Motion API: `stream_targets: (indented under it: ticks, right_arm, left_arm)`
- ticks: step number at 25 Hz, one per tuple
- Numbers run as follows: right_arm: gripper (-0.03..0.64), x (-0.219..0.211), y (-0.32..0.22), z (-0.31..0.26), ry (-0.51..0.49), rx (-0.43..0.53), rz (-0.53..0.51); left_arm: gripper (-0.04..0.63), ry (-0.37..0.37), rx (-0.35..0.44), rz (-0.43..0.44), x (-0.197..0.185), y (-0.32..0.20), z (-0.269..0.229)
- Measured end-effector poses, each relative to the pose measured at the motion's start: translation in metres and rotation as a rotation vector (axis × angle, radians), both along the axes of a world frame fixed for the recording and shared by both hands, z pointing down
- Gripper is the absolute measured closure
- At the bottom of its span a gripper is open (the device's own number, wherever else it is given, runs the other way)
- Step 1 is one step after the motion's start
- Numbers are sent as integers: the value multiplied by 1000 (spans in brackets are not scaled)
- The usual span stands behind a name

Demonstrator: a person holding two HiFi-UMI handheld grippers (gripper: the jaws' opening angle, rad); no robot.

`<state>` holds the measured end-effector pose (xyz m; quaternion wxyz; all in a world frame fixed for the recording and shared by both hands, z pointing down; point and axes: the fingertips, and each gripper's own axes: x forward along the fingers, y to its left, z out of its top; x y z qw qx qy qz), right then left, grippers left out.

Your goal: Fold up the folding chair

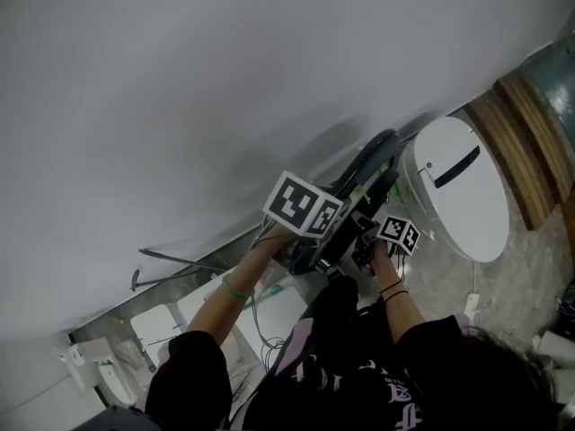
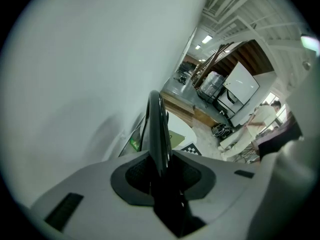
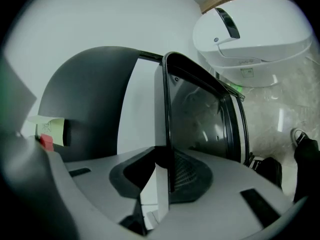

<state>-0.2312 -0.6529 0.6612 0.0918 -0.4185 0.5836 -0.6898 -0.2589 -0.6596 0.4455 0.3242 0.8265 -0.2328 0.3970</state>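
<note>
The folding chair [image 1: 364, 171] is black, folded flat and held edge-on close to a white wall. My left gripper [image 1: 316, 229] is shut on its dark rim; in the left gripper view the chair's thin edge [image 2: 158, 129] runs straight up from between the pads of the left gripper [image 2: 161, 176]. My right gripper [image 1: 373, 242] is shut on the chair's frame. In the right gripper view the black frame tube [image 3: 166, 114] rises out of the right gripper [image 3: 167, 184], with the dark seat panel [image 3: 205, 119] to its right and the curved back [image 3: 85, 104] to its left.
A white wall [image 1: 225, 79] fills the left and top. A white round-topped bin [image 1: 458, 187] stands just right of the chair, and beyond it is a wooden ledge [image 1: 517, 142]. White devices and cables [image 1: 108, 366] lie on the floor at lower left.
</note>
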Motion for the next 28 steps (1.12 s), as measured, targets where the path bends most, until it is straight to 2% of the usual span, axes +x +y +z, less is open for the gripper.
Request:
stream_targets:
  ticks: [3,8,12,14,25,28]
  right_arm:
    - [537,-22,-33,3,-4,-5,47]
    - [537,-56,-74,3,-28,-14,101]
    - [537,-73,-96,9,-29,-21,112]
    - [537,-81,-102,10,-25,-31,103]
    - [537,-97,-119,12,-18,-45,85]
    - [537,-98,-120,13,1,-52,79]
  left_arm:
    - [500,-18,2,46,-21,-34,3]
    - [500,-70,10,75,-58,-81,4]
    - [500,-67,21,24,-81,-112,11]
    - [500,-68,35,1,-90,-120,13]
    - [499,-84,53,4,-111,-143,17]
    - [499,-118,87,12,-112,-145,19]
